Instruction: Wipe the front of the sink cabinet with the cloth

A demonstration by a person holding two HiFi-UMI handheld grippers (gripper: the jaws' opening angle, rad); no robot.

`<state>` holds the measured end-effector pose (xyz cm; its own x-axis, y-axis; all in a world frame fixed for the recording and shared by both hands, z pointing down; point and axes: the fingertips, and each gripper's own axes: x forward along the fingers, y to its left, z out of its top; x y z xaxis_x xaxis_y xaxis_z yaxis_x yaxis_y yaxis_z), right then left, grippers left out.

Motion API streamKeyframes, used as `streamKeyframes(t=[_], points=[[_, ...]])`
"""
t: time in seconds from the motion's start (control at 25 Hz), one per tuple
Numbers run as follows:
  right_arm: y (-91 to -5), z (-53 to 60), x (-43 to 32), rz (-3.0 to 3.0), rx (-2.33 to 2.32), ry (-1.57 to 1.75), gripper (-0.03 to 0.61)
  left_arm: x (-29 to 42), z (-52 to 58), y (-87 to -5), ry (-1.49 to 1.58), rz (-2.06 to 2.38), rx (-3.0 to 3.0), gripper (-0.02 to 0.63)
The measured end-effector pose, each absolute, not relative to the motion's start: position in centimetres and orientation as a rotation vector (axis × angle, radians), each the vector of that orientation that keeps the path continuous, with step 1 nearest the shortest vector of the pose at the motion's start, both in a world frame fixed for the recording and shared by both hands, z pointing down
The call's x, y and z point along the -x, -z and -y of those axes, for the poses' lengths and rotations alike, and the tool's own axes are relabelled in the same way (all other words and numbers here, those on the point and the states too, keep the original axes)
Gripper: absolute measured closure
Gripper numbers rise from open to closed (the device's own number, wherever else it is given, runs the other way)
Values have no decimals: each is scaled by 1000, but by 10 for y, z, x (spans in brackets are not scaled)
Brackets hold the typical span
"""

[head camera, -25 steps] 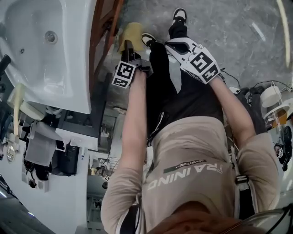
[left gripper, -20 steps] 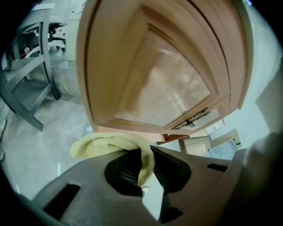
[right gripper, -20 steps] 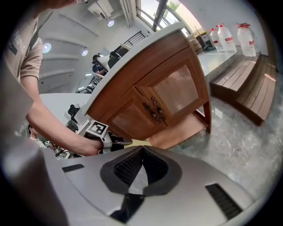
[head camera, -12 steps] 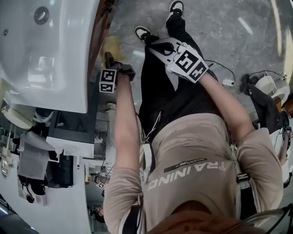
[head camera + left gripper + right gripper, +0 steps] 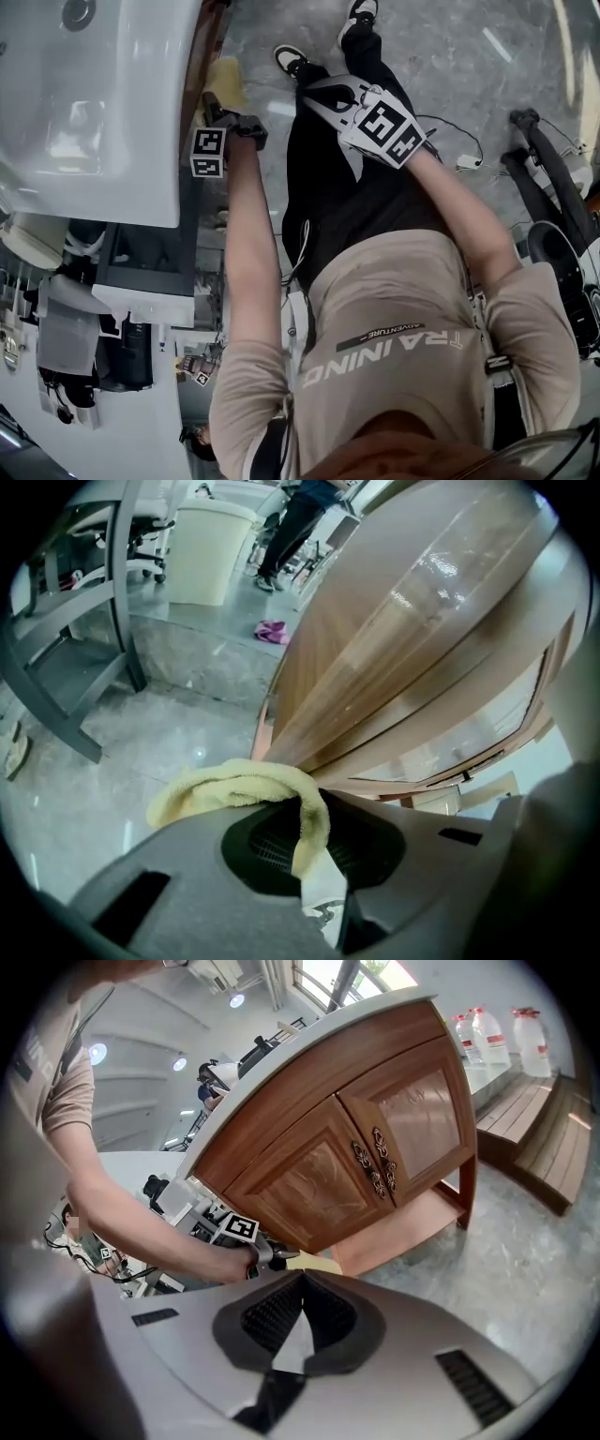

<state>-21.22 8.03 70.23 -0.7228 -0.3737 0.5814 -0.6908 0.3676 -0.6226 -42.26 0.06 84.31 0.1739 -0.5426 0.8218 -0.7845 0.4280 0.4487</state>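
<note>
Over the last second the left gripper [image 5: 223, 111] swings in from above the grey marbled floor [image 5: 469, 56] toward 9 o'clock. This brings the pale yellow terry cloth [image 5: 225, 82] right up to the glossy brown wooden front of the sink cabinet [image 5: 201, 66], just under the rim of the white ceramic sink basin [image 5: 103, 112]. In the left gripper view the fingers are clamped narrow on one fold of the cloth, with the rest bunched ahead of them. That bunch seems to meet the lower edge of the wood, though whether it presses or only brushes I cannot tell. I judge the approach finished and the wiping strokes ready to begin, with nearly all of the front left to cover. The right gripper [image 5: 328, 92] has barely shifted. It hangs over the person's black-trousered thigh, at 3 o'clock of the left one, with its fingers closed together on nothing. Its view shows two panelled doors with ornate metal handles [image 5: 380, 1171] at their meeting edge, which could catch the cloth on a sideways pass. A low wooden shelf [image 5: 412, 1232] sits at 6 o'clock of the doors. The person's own legs stand close by and limit elbow room. A grey metal frame [image 5: 84, 667], a pink rag [image 5: 272, 630] and a black tripod [image 5: 553, 178] lie well apart from the cabinet, and none of them blocks the wipe.
</note>
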Motion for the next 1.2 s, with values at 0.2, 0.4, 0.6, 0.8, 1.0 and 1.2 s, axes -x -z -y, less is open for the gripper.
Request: streamKeyframes(t=[0.2, 0.4, 0.6, 0.8, 1.0, 1.2], points=[[-701, -82, 211, 2286, -966, -1304, 566, 426, -4, -846, -268, 1488, -1239, 569], [-706, -86, 200, 2271, -984, -1312, 567, 416, 1, -847, -310, 1464, -1278, 569], [-708, -90, 187, 2266, -994, -1320, 567, 410, 7, -845, -257, 1500, -1238, 569], [-709, -91, 173, 2269, -999, -1328, 566, 390, 21, -839, -226, 1505, -1250, 569], [-707, -74, 146, 2287, -1018, -1343, 566, 360, 43, -839, -201, 1500, -1269, 569], [-712, -66, 116, 2282, -1025, -1351, 566, 326, 63, -839, -231, 1473, -1335, 569]])
